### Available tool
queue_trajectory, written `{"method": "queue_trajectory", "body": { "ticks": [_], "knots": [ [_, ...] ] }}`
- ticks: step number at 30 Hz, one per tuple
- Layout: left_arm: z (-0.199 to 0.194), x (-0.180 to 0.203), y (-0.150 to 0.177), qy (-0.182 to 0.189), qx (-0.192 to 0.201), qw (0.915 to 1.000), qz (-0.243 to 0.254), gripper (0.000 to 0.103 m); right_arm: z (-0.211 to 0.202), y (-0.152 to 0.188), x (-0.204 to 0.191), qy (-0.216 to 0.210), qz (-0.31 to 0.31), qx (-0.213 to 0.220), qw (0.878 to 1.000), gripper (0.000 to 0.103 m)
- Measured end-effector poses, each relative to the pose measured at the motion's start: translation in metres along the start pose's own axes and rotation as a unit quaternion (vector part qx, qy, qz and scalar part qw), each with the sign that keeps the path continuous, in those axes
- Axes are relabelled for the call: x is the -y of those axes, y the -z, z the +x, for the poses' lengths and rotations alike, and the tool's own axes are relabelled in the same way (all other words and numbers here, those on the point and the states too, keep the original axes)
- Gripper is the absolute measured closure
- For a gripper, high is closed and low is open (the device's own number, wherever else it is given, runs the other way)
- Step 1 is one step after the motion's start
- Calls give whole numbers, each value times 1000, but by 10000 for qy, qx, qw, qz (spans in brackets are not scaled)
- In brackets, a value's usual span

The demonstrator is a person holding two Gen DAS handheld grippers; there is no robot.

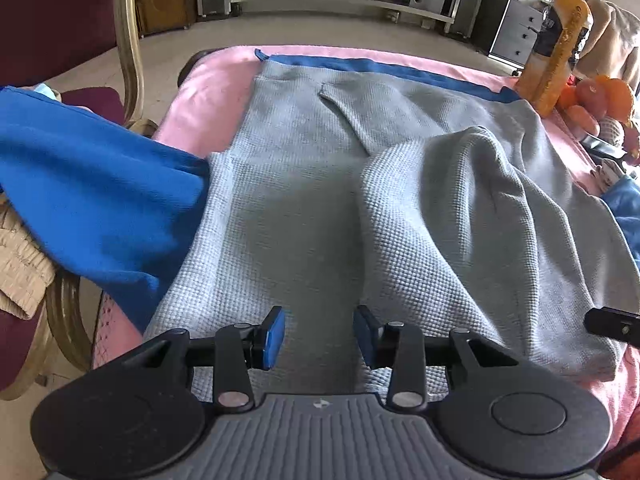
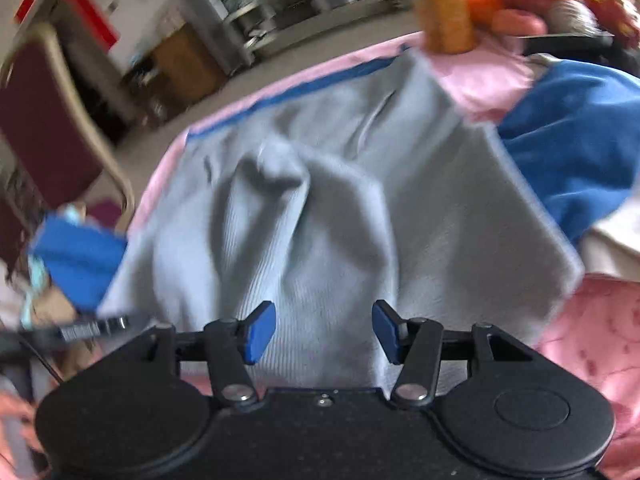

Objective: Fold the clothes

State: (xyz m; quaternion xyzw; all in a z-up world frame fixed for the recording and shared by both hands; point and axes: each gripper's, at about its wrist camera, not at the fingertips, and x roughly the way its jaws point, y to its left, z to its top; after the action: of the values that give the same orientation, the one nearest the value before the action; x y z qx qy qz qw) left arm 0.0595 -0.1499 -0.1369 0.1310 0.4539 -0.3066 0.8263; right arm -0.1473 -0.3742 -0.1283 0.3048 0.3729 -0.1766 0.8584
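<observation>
Left wrist view puts my left gripper (image 1: pixel 319 334) low in the centre of the frame, its jaws parted with nothing between the blue pads (image 1: pixel 275 333), hanging over the grey waffle-knit garment (image 1: pixel 304 184). That garment fills the middle of the frame, spread on a pink cover (image 1: pixel 200 96) over the desk, with one raised fold running up the right of centre. A blue cloth (image 1: pixel 400 67) shows as a strip along its far edge at the top, and a blue garment (image 1: pixel 92 184) hangs at the left edge over a wooden chair (image 1: pixel 130 52). At the upper right stand an orange drink bottle (image 1: pixel 560 48) and some oranges (image 1: pixel 608 94). A black part of the right gripper (image 1: pixel 612 325) pokes in at the lower right.

From the right wrist view, which is blurred, my right gripper (image 2: pixel 324 332) sits low in the centre, jaws standing wide and empty above the grey garment (image 2: pixel 440 208), whose bunched ridge rises through the middle. Blue fabric (image 2: pixel 572 148) lies at the upper right.
</observation>
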Motion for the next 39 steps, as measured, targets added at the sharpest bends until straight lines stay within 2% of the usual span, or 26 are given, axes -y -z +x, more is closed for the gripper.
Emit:
{"method": "queue_trajectory", "body": {
  "ticks": [2,4,6,7,9,10,13,14,16,18,21,23,27,29,32,34,37,39],
  "knots": [
    [1,0,0,55,-30,10000,-10,65,4,-2,-1,-6,-70,52,10000,46],
    [-1,-1,0,390,-38,9992,-86,68,4,-8,7,-55,65,180,9998,46],
    [-6,2,-1,1005,49,9949,-91,71,6,-11,19,-131,226,189,9995,65],
    [-9,7,-1,1259,110,9920,-5,73,6,-12,23,-224,310,155,9992,81],
    [-13,20,-1,1520,196,9879,250,73,12,-10,26,-507,391,19,9979,83],
    [-10,26,0,1568,133,9869,343,73,15,-9,24,-611,364,-77,9974,83],
    [13,36,5,1381,-392,9884,495,73,29,-7,20,-719,239,-480,9960,83],
    [17,37,7,1233,-458,9899,527,74,33,-6,22,-627,226,-591,9960,85],
    [16,36,6,1102,-471,9912,564,73,37,-5,27,-446,211,-693,9964,94],
    [13,33,6,1039,-479,9925,436,73,31,-5,31,-270,194,-663,9972,94],
    [-9,27,8,1063,-317,9930,395,77,13,-1,34,-68,229,-580,9980,88],
    [-30,18,10,1314,-130,9908,291,74,2,1,32,-140,353,-629,9973,68],
    [-65,-4,24,1711,58,9852,59,68,-24,9,20,-422,595,-778,9943,67],
    [-71,-16,30,1603,67,9870,-63,67,-35,15,16,-666,817,-869,9906,67],
    [-68,-25,34,1285,24,9914,-249,67,-42,20,7,-841,941,-734,9893,64],
    [-62,-25,34,1057,-34,9938,-342,67,-37,23,1,-991,939,-476,9895,58],
    [-59,-25,35,969,-98,9946,-362,67,-20,36,-8,-1427,1056,101,9841,50],
    [-56,-24,35,823,-126,9959,-366,67,0,45,-22,-1481,819,265,9852,49]
  ]
}}
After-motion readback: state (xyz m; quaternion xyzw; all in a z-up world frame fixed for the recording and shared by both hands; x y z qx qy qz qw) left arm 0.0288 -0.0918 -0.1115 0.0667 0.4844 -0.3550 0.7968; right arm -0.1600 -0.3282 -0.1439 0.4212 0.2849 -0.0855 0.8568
